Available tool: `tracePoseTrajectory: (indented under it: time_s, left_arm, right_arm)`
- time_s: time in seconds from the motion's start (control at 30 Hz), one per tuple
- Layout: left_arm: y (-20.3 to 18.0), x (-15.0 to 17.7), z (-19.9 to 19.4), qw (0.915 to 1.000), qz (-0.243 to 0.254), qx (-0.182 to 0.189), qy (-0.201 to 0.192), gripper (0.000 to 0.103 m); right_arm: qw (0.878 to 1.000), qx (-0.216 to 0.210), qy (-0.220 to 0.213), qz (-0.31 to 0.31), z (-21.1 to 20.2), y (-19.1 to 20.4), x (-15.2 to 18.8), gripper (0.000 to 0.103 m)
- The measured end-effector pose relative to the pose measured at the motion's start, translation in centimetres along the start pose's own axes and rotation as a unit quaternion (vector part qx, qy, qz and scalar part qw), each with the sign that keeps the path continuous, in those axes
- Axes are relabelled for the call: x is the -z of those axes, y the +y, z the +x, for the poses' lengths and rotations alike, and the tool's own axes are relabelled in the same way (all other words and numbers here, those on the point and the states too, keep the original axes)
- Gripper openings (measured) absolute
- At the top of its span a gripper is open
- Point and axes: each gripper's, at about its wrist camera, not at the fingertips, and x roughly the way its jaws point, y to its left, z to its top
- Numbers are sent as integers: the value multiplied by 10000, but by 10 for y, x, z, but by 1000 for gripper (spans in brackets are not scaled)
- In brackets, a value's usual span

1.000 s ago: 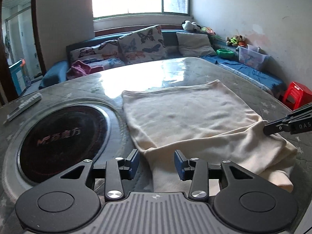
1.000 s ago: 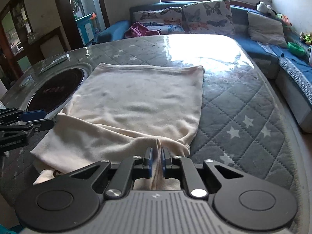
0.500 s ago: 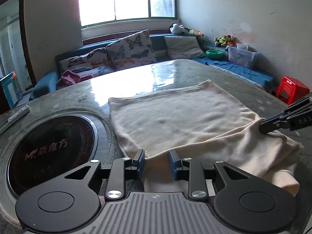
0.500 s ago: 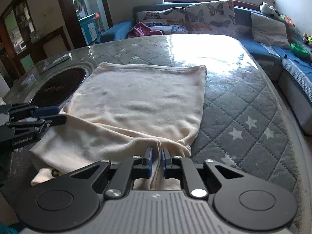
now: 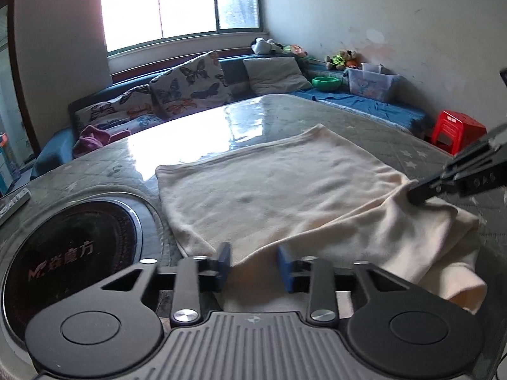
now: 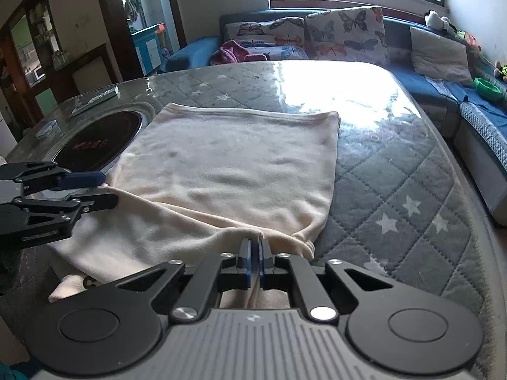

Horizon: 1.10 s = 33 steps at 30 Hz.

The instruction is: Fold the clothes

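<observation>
A cream garment (image 5: 279,190) lies spread on the quilted table, its near edge lifted; it also shows in the right wrist view (image 6: 228,171). My left gripper (image 5: 254,261) is open, its blue pads either side of the lifted near-left edge, with cloth between them. In the right wrist view it (image 6: 101,186) shows at the left, jaws apart at the fabric edge. My right gripper (image 6: 255,247) is shut on the near-right edge of the garment and holds it up. In the left wrist view it (image 5: 418,194) shows pinching the cloth at the right.
A round black induction cooktop (image 5: 63,262) is set into the table left of the garment. A remote (image 6: 96,99) and a small box (image 6: 47,127) lie at the far left. A sofa with butterfly cushions (image 6: 317,38) stands behind. A red stool (image 5: 456,129) stands at the right.
The left gripper has moved forward onto the garment's near-left edge, and the cloth now sits between its pads. The right gripper stays shut on its edge and has lifted it slightly.
</observation>
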Motion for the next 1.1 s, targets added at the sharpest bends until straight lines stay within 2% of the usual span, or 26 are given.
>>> tracePoseTrajectory:
  time_s: [0.03, 0.13, 0.3, 0.47, 0.57, 0.67, 0.83, 1.0, 1.1]
  left_arm:
    - [0, 0, 1, 10000, 21, 29, -9, 10]
    - [1, 2, -1, 10000, 16, 26, -57, 5]
    - [9, 3, -10, 9996, -210, -94, -190, 4]
    - [15, 5, -7, 9992, -342, -138, -136, 5]
    - [17, 2, -8, 9992, -357, -164, -97, 9]
    - [15, -1, -14, 9991, -346, -183, -173, 9]
    - [2, 0, -19, 9995, -244, 75, -185, 9]
    - [-6, 9, -12, 9998, -161, 153, 23, 10]
    - [-6, 10, -12, 9998, -164, 130, 77, 10]
  right_arm:
    - [10000, -3, -27, -1, -1, 0, -1, 2]
    - [9999, 7, -163, -33, -8, 3, -6, 2]
    - [9993, 16, -377, -1, -15, 4, -11, 2]
    - [9998, 186, -37, 81, 10, -5, -2, 2]
    - [9998, 160, -93, 81, 5, -5, -3, 2]
    - [9997, 93, -217, 21, -6, -1, -7, 4]
    - [9995, -171, -187, -180, -10, 14, -5, 5]
    - [9998, -118, 88, -97, 5, 15, 8, 5]
    - [9999, -95, 59, -125, 1, 15, 6, 5]
